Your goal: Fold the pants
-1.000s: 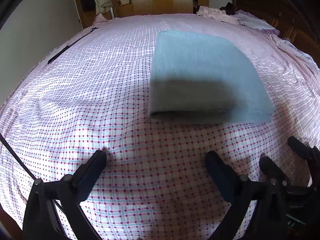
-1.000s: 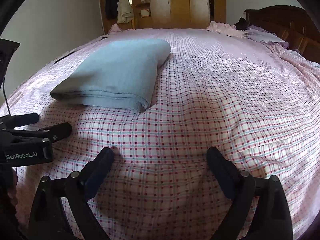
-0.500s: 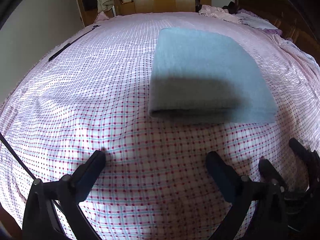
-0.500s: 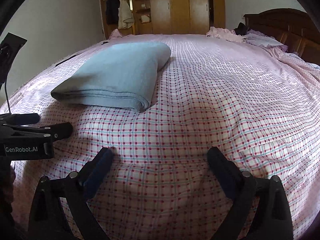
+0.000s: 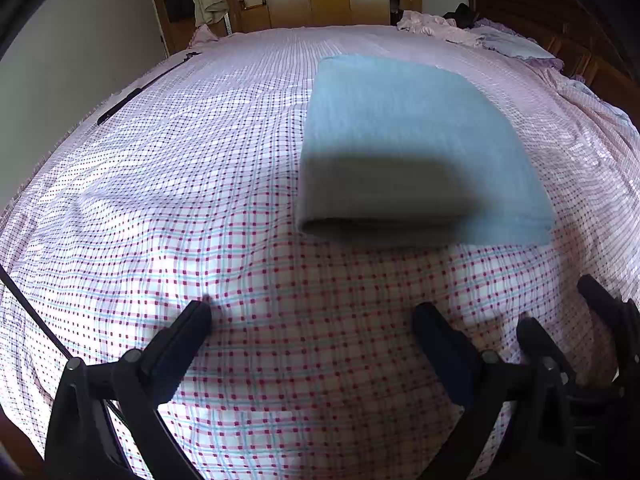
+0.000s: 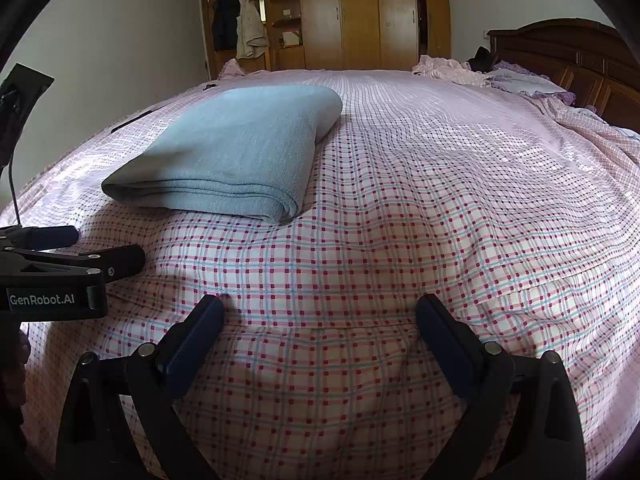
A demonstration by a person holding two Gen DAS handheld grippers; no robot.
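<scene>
The light blue pants point(image 5: 408, 144) lie folded into a thick rectangle on the checked bedspread point(image 5: 200, 184); they also show in the right wrist view point(image 6: 236, 148). My left gripper point(image 5: 312, 320) is open and empty, held just above the bedspread short of the near folded edge. My right gripper point(image 6: 320, 312) is open and empty, above the bedspread to the right of the pants. The left gripper also shows in the right wrist view point(image 6: 80, 248), and the right gripper's fingers point(image 5: 600, 304) show at the right edge of the left wrist view.
A wooden headboard point(image 6: 560, 52) runs along the right, with crumpled pink and purple bedding point(image 6: 480, 74) near it. A wooden wardrobe point(image 6: 360, 12) and hanging clothes point(image 6: 248, 24) stand beyond the bed. A black strap point(image 5: 132, 92) lies along the bed's left edge.
Both grippers have tilted up slightly, so more of the room beyond the bed shows. The folded pants have not moved and both grippers stay open.
</scene>
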